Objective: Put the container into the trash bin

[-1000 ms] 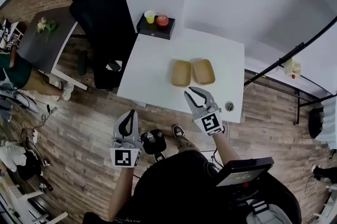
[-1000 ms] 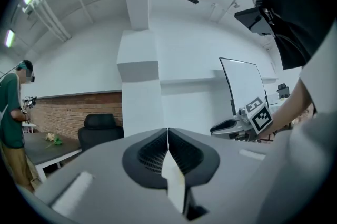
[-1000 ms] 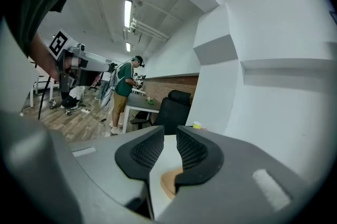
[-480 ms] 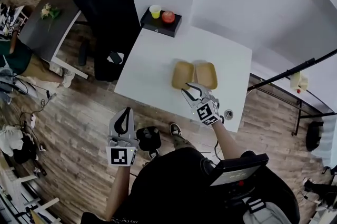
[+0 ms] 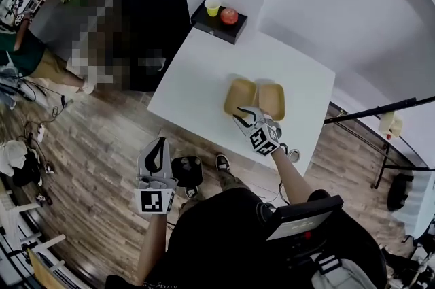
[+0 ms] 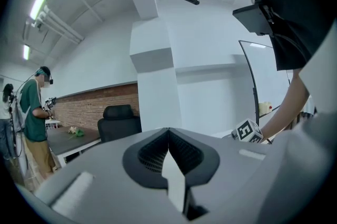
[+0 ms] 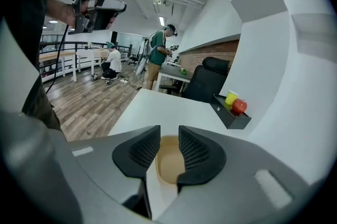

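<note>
Right gripper view: the container [image 7: 169,165] shows only as a tan strip in the gap between the opening jaws of the right gripper [image 7: 168,133]. The rest lies behind them, and contact cannot be told. Head view: the black object [image 5: 188,170] on the floor [image 5: 102,165] is too small to identify.

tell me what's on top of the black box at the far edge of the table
A yellow cup and a red round thing, perhaps an apple, stand side by side on the black box. Its top covers whatever is inside.
</note>
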Available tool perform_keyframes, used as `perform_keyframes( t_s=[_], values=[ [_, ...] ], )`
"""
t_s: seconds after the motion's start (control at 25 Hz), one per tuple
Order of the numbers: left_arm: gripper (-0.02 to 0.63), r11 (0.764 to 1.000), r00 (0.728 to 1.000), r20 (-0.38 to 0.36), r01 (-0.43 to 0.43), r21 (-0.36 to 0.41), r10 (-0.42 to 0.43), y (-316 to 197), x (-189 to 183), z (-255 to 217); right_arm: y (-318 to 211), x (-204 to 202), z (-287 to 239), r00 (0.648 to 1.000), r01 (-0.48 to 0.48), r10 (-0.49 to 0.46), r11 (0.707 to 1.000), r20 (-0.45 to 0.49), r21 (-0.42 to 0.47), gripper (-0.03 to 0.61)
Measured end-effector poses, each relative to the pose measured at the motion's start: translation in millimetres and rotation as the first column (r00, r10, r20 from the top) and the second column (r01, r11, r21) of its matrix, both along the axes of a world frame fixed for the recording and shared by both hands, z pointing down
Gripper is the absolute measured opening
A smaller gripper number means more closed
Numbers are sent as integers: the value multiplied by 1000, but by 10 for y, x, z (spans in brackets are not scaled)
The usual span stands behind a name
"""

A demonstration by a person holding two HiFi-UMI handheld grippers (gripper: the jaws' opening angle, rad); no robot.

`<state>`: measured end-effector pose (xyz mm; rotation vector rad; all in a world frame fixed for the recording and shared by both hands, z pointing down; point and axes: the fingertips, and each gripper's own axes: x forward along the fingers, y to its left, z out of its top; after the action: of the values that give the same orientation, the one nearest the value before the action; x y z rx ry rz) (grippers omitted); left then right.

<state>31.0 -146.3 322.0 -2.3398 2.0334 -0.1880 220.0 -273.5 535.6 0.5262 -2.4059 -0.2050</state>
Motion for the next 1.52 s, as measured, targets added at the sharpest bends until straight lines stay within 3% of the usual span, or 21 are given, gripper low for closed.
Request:
perform_keyframes(
  t_s=[0.68, 1.52],
  values=[
    [-9, 995, 995, 6, 103, -11, -103, -46, -55, 55, 23, -151, 525, 985, 128, -137, 988, -107, -89, 133],
    [-9, 986, 985, 30, 169, -15, -168, 58, -261, 101, 14, -226, 899, 976, 114, -138, 983, -170, -147, 129]
  ],
)
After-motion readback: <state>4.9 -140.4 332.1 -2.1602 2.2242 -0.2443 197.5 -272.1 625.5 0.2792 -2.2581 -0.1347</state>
